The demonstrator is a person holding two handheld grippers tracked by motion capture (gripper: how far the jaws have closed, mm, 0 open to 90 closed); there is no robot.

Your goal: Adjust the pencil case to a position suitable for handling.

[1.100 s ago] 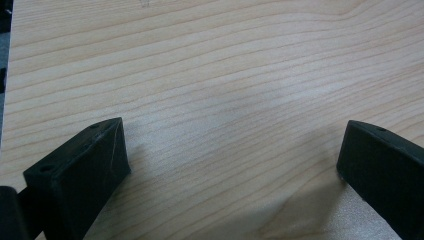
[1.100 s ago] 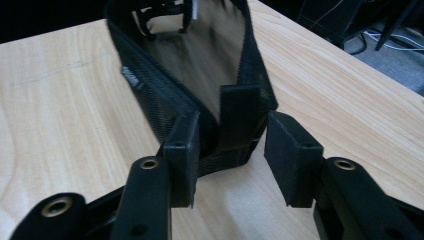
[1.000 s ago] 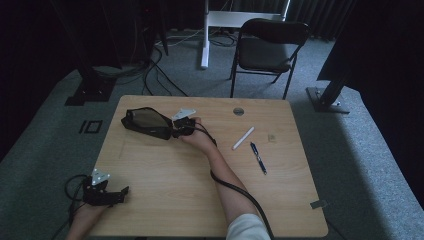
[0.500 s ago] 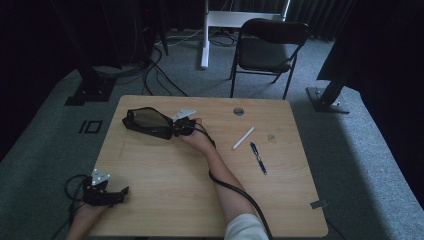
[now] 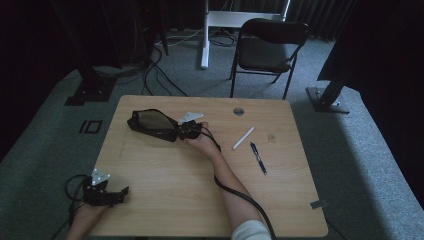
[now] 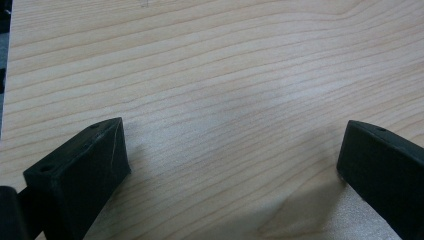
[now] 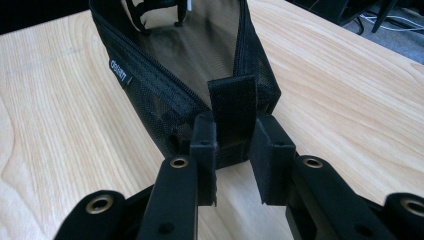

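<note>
Nothing of note has moved since the earlier high-view frames: both hands and the pouch sit where they did, give or take a slight settling of the right wrist.

Left side, near edge. Left gripper (image 5: 119,192) rests at the near left corner of the table (image 5: 165,200), its jaws standing well apart over bare wood with nothing between them, as its own view confirms (image 6: 230,165). It is idle and well apart from the work.

Centre left, far half. Black mesh pouch (image 5: 151,123) lies flat on the table, its long axis running from far left to near right in the high view, zip open along the top. Its near-right end carries a short webbing tab (image 7: 231,107).

Centre. Right gripper (image 5: 181,131) is at that near-right end of the pouch, its jaws closed in on the tab and the fabric just below it; the right gripper view shows the tab standing up between the two pads (image 7: 204,145), held. The pouch stretches away from this gripper directly along its line of sight, mouth gaping upward.

Right side. White marker (image 5: 243,138) and blue pen (image 5: 258,157) lie loose on the table, near each other and to the right of the right forearm, apart from the pouch.

Judgement: the right hand is anchoring the pouch end. The pens lie on the right hand's side, yet the free gripper is the left one, farthest from them.
</note>
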